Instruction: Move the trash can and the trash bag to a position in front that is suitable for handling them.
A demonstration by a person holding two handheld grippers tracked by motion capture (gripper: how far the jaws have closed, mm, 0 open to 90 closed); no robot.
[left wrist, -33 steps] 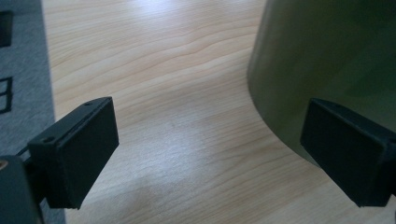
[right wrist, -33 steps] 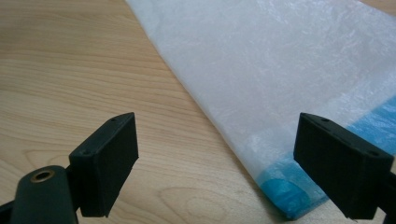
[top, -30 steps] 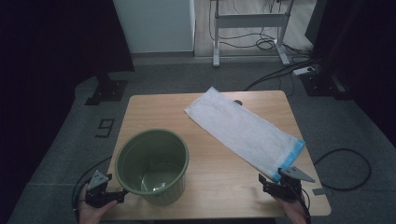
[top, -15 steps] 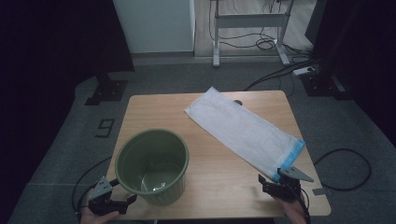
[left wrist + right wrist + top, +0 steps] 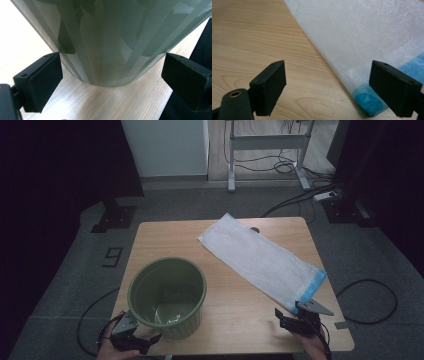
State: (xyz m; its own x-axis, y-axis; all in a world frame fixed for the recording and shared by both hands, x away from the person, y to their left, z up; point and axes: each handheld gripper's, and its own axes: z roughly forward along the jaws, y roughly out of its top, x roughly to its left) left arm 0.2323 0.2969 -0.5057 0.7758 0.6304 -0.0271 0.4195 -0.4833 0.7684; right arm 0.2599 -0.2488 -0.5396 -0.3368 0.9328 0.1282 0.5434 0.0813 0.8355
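At the table's near left edge we hold the left gripper (image 5: 131,336) with jaws spread either side of the green bucket's (image 5: 167,295) base, not pinching it. Right of it lies the white bag (image 5: 260,259), its blue end just ahead of our right gripper (image 5: 296,321), jaws spread wide.

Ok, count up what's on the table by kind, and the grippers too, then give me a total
Green bins: 1, the bin.
White plastic bags with a blue end: 1, the bag.
Grippers: 2, the left gripper open around the bin's base, the right gripper open at the bag's blue end.
Total: 4.
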